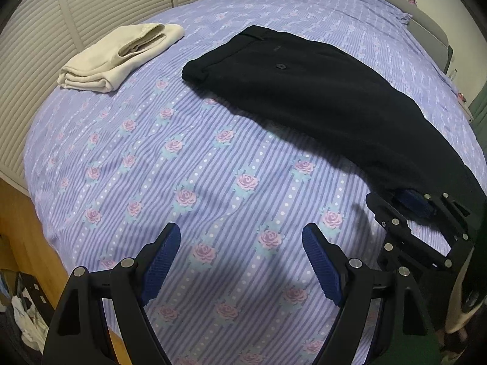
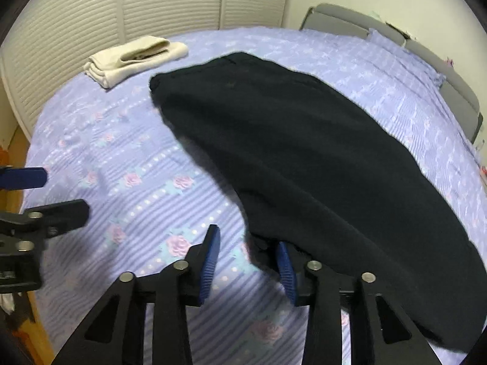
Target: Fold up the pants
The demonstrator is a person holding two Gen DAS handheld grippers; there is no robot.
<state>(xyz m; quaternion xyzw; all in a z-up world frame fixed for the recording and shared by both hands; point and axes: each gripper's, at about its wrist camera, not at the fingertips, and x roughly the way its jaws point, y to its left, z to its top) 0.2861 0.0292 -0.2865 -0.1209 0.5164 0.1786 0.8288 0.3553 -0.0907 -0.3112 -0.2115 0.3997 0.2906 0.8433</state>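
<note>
**Black pants laid lengthwise on a bed, with both grippers near the leg end**

The black pants (image 1: 319,100) are shown spread lengthwise across a bedspread (image 1: 170,164) printed with lilac stripes and roses, the waistband lying at the far end and a single button (image 1: 280,66) being visible on the upper face. A folded cream garment (image 1: 121,57) is seen lying apart from the pants, nearer the louvred closet doors (image 1: 91,3) behind the bed.

The left gripper (image 1: 240,243) is held above bare bedspread with its jaws set wide apart and nothing between them. The right gripper (image 2: 248,252) is positioned at the near edge of the pants; its jaws are partly apart, and a fold of dark cloth is seen just inside the right-hand pad. Whether that cloth is pinched cannot be told, since the right wrist view is blurred. In the left wrist view, the right gripper is seen lying against the leg end of the pants.
</note>
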